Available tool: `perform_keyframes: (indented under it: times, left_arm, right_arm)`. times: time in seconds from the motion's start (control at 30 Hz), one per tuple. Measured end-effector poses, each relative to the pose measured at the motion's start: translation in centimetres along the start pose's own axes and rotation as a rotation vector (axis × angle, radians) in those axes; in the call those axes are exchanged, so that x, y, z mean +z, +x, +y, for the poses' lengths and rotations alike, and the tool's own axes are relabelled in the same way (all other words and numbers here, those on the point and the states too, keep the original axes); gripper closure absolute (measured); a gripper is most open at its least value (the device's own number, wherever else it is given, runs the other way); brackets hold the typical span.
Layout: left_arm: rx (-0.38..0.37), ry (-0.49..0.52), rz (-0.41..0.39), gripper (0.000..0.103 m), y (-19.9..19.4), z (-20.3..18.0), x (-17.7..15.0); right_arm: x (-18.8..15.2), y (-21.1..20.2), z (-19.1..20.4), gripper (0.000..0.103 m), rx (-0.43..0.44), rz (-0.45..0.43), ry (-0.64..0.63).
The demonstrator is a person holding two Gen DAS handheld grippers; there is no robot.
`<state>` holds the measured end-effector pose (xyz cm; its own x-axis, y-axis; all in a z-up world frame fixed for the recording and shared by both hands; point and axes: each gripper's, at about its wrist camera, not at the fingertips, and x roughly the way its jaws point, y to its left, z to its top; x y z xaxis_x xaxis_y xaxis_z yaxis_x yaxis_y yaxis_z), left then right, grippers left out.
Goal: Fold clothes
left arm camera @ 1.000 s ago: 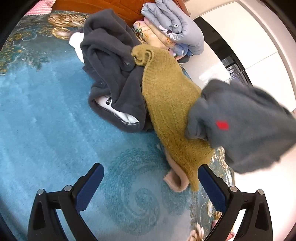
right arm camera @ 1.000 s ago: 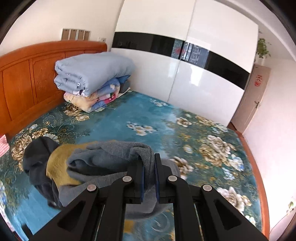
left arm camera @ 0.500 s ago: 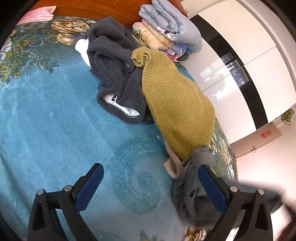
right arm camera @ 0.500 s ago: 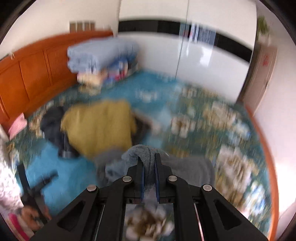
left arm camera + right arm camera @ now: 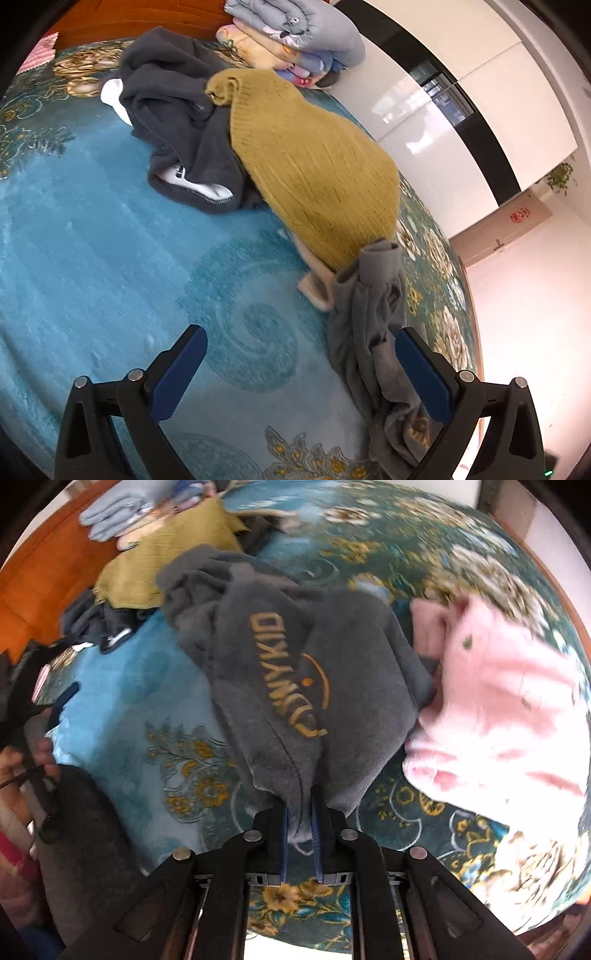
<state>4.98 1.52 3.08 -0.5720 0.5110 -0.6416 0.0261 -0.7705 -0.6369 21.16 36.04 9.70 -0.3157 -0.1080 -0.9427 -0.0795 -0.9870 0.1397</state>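
Observation:
My right gripper [image 5: 300,814] is shut on the edge of a grey sweatshirt [image 5: 295,664] with yellow lettering, which lies stretched across the blue patterned bedspread [image 5: 122,701]. In the left wrist view the same grey sweatshirt [image 5: 373,332] lies crumpled against my right blue finger. My left gripper [image 5: 299,363] is wide open and empty over the bedspread [image 5: 110,240]. A mustard knit sweater [image 5: 314,166] and a dark grey fleece jacket [image 5: 177,122] lie piled beyond it.
A pink garment [image 5: 506,709] lies to the right of the grey sweatshirt. Folded quilts [image 5: 295,33] are stacked by the wooden headboard [image 5: 122,18]. A white wardrobe [image 5: 461,110] stands past the bed's far edge.
My right gripper has pulled the grey sweatshirt off the pile, down and toward the bed's near side, and now looks down at it. My left gripper has drifted slightly and stayed open.

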Motion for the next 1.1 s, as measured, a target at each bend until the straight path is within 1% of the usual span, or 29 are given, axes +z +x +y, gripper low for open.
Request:
perform_keyframes:
  times: [0.07,0.1,0.13,0.2,0.23,0.33,0.47,0.5,0.53,0.57,0.6,0.63,0.7,0.73,0.83,0.93,1.0,1.07,1.1]
  left_arm:
    - [-0.006,-0.008,0.008,0.000,-0.1,-0.1,-0.2]
    - [-0.008,-0.015,0.014,0.000,-0.1,0.0,-0.3]
    - [-0.005,-0.020,0.020,0.000,0.0,0.0,-0.4]
    - [0.004,-0.019,0.035,0.000,0.1,-0.2,-0.5]
    - [0.009,-0.014,0.045,0.000,0.1,-0.3,-0.5]
    - [0.011,0.004,0.083,0.000,0.0,-0.7,-1.0]
    - [0.004,0.005,0.113,0.000,-0.2,-0.6,-1.5]
    - [0.005,0.001,0.117,0.000,-0.2,-0.5,-1.5]
    - [0.006,-0.003,0.121,0.000,-0.2,-0.4,-1.5]
    - [0.007,-0.007,0.125,0.000,-0.2,-0.3,-1.5]
    - [0.008,-0.012,0.128,0.000,-0.2,-0.2,-1.5]
    - [0.006,-0.017,0.130,0.000,-0.2,-0.1,-1.5]
    - [0.005,-0.033,0.144,0.000,0.1,0.3,-1.5]
    - [0.006,-0.036,0.154,0.000,0.3,0.3,-1.6]
    - [0.010,-0.032,0.190,0.000,1.0,0.2,-1.6]
    - [0.024,-0.009,0.219,0.000,1.8,-0.4,-1.7]
    - [0.031,0.019,0.237,0.000,2.4,-1.1,-1.6]
    - [0.042,0.054,0.257,0.000,3.0,-1.8,-1.5]
    - [0.050,0.077,0.267,0.000,3.3,-2.3,-1.4]
  right_arm:
    - [0.8,-1.7,1.0,0.075,0.012,-0.047,-0.053]
    - [1.4,-2.3,1.4,0.065,0.028,-0.074,-0.063]
    - [1.9,-2.5,1.7,0.057,0.047,-0.099,-0.065]
    - [3.1,-2.5,2.3,0.056,0.082,-0.136,-0.061]
    - [3.9,-1.7,2.6,0.056,0.090,-0.137,-0.049]
    - [6.3,2.2,3.1,0.056,0.112,-0.127,0.002]
    - [9.4,7.6,3.4,0.056,0.124,-0.088,0.116]
    - [9.8,8.7,3.4,0.059,0.108,-0.075,0.138]
    - [10.0,9.6,3.2,0.071,0.080,-0.062,0.158]
    - [9.9,10.3,2.9,0.079,0.083,-0.048,0.190]
    - [9.7,10.8,2.4,0.093,0.103,-0.035,0.227]
    - [9.3,10.9,1.9,0.097,0.125,-0.028,0.259]
    - [8.7,10.0,0.8,0.101,0.136,-0.040,0.260]
    - [8.3,9.1,0.3,0.101,0.122,-0.054,0.244]
    - [7.3,5.2,-2.3,0.101,0.080,-0.135,0.221]
    - [6.4,1.5,-6.3,0.101,-0.006,-0.210,0.277]
    - [5.5,-0.2,-9.4,0.101,-0.082,-0.245,0.344]
    - [4.5,-0.9,-12.0,0.101,-0.173,-0.248,0.403]
    - [4.1,-0.8,-13.0,0.102,-0.198,-0.234,0.421]
